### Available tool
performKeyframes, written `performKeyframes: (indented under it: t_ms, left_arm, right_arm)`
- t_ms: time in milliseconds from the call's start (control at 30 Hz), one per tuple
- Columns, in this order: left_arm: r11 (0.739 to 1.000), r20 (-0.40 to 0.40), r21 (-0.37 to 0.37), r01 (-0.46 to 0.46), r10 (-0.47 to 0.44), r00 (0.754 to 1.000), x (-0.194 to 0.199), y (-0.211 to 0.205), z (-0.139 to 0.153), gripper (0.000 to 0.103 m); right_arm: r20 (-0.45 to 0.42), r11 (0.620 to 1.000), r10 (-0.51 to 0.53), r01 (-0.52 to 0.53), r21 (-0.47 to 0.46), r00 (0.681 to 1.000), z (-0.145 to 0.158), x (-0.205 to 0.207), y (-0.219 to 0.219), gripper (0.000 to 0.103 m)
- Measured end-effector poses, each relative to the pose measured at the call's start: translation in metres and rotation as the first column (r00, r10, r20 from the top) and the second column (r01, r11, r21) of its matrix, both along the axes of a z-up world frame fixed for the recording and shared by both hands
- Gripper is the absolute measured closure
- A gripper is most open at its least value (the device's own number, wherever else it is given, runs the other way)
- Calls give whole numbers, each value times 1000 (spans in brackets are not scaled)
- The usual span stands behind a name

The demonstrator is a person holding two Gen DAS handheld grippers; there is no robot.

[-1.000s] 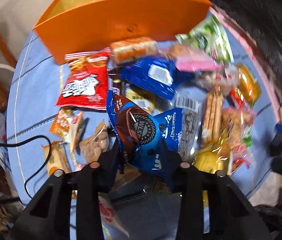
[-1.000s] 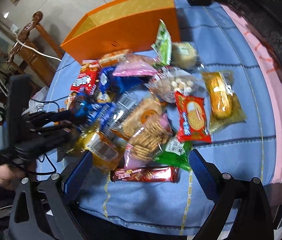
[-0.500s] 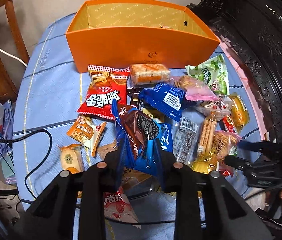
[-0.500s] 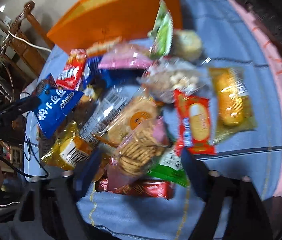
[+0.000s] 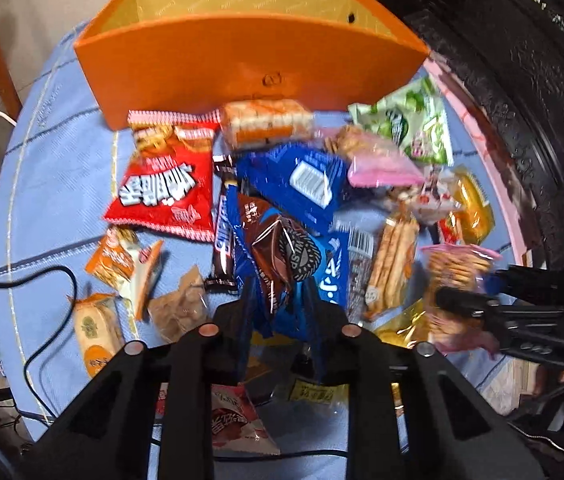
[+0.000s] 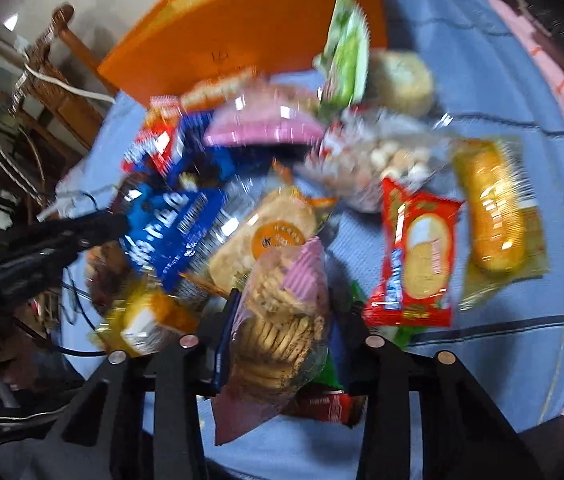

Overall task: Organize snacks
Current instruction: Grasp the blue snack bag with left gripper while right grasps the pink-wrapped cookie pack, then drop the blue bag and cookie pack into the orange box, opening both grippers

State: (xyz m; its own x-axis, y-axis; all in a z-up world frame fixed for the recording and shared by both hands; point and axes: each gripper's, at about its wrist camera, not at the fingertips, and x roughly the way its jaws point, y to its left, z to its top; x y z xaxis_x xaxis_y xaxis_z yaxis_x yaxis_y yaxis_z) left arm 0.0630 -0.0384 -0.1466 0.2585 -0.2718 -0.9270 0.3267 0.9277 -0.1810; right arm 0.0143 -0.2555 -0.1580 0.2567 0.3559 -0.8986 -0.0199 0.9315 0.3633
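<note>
My left gripper (image 5: pixel 279 300) is shut on a blue and brown cookie packet (image 5: pixel 282 252) and holds it above the snack pile. It also shows at the left of the right wrist view (image 6: pixel 169 232). My right gripper (image 6: pixel 282 320) is shut on a clear and pink bag of round biscuits (image 6: pixel 286 308), lifted off the pile; this bag shows in the left wrist view (image 5: pixel 456 272). An open orange box (image 5: pixel 249 60) stands at the far side of the blue cloth, also in the right wrist view (image 6: pixel 241 36).
Many snack packets cover the blue tablecloth (image 5: pixel 53 184): a red chips bag (image 5: pixel 161 192), a blue packet (image 5: pixel 302 180), a green bag (image 5: pixel 410 124), a red biscuit pack (image 6: pixel 418 256), a yellow cake (image 6: pixel 494 216). Dark carved furniture (image 5: pixel 522 60) is at the right; a black cable (image 5: pixel 41 280) lies left.
My left gripper has lifted the blue and brown packet and moved toward the orange box. My right gripper closed on the biscuit bag and raised it from the pile.
</note>
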Motion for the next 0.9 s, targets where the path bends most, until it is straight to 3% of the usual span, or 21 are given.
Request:
performKeyframes:
  t_ms: [33, 67, 100, 200, 433, 633, 900]
  left_arm:
    - [1000, 10, -11, -9, 9, 1000, 1, 3, 5, 85]
    - [999, 24, -28, -18, 19, 1000, 2, 7, 12, 96]
    - [999, 28, -37, -22, 23, 999, 3, 9, 17, 96]
    - [997, 61, -68, -30, 34, 998, 4, 18, 34, 96]
    - [996, 62, -71, -51, 56, 997, 6, 25, 37, 96]
    - [991, 176, -130, -42, 64, 982, 6, 37, 89, 96]
    - [990, 293, -140, -32, 72, 953, 29, 36, 139, 96]
  right_arm:
    - [17, 1000, -8, 7, 5, 1000, 8, -1, -4, 65]
    - [36, 1000, -11, 11, 11, 999, 15, -1, -7, 65]
    - [59, 1000, -16, 15, 20, 998, 26, -2, -10, 65]
    - [108, 999, -17, 13, 41, 994, 45, 0, -15, 65]
    - [135, 997, -15, 4, 81, 991, 57, 9, -11, 66]
    - [215, 994, -1, -23, 109, 977, 89, 25, -3, 66]
    - [317, 991, -11, -32, 130, 948, 125, 66, -8, 66]
